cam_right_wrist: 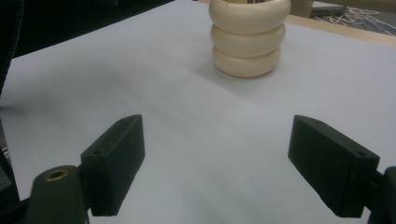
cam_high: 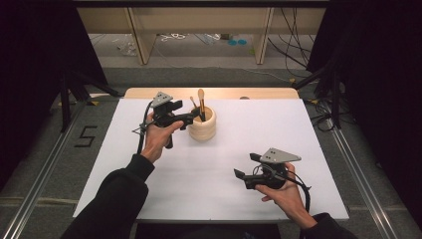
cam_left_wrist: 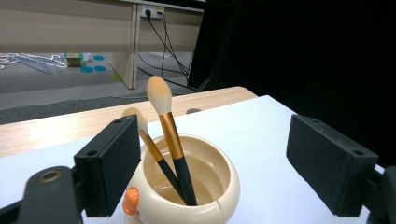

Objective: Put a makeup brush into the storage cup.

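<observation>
A cream ribbed holder (cam_high: 202, 125) stands at the back middle of the white table sheet (cam_high: 219, 164). Two makeup brushes lean upright in it: a taller one with a gold ferrule (cam_left_wrist: 164, 116) and a shorter one (cam_left_wrist: 152, 148). My left gripper (cam_high: 195, 117) hovers just left of the holder's rim, jaws pointing at it. In the left gripper view the left gripper (cam_left_wrist: 210, 140) is open, the brushes stand ahead between the jaws, and no pad touches them. My right gripper (cam_high: 247, 166) is held near the front right, open, with nothing in it, facing the holder (cam_right_wrist: 247, 39) from afar.
A strip of wooden tabletop (cam_high: 209, 92) runs behind the white sheet. Beyond it are wooden furniture legs (cam_high: 140, 37) and loose cables (cam_high: 293, 55) on the floor. Black curtains flank both sides. Metal rails (cam_high: 45, 169) run along the floor beside the table.
</observation>
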The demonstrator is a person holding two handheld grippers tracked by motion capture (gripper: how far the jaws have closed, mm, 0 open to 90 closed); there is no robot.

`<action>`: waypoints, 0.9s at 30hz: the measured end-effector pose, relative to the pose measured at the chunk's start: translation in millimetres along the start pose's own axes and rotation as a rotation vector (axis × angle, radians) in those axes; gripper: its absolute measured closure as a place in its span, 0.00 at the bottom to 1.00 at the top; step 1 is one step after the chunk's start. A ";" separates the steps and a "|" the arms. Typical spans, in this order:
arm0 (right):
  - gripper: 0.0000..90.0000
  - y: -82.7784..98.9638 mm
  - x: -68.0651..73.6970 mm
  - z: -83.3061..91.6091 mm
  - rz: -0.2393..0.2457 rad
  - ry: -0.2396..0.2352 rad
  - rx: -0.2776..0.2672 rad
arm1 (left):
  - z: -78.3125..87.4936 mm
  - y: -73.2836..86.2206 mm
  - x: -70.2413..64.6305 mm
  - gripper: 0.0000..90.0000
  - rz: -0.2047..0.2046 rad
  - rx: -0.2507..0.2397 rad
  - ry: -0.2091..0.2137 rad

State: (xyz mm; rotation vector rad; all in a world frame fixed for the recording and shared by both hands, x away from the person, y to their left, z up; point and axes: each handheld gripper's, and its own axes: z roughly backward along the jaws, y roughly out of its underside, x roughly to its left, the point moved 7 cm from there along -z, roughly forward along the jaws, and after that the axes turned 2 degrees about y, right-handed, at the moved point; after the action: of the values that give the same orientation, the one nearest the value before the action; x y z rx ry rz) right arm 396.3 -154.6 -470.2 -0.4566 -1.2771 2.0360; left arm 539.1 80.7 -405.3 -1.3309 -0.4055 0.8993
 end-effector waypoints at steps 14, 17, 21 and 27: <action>0.21 0.4 -2.2 -1.0 -0.005 0.004 0.002 | 11.4 6.0 -19.2 0.18 -0.041 0.001 0.046; 0.21 0.0 -2.5 -1.0 -0.002 0.003 0.000 | 13.6 8.3 -23.5 0.18 -0.044 0.008 0.055; 0.21 -1.5 -1.9 -2.3 -0.003 -0.001 -0.003 | 17.5 12.0 -27.5 0.18 -0.064 0.020 0.059; 0.21 -1.3 -2.3 -1.7 -0.008 -0.004 0.002 | 24.1 20.9 -31.8 0.18 -0.062 0.035 0.067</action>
State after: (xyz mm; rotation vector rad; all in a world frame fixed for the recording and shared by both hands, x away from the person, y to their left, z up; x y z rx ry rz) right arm 399.4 -154.7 -469.9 -0.4456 -1.2772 2.0324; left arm 495.4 72.1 -412.2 -1.3056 -0.3757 0.8052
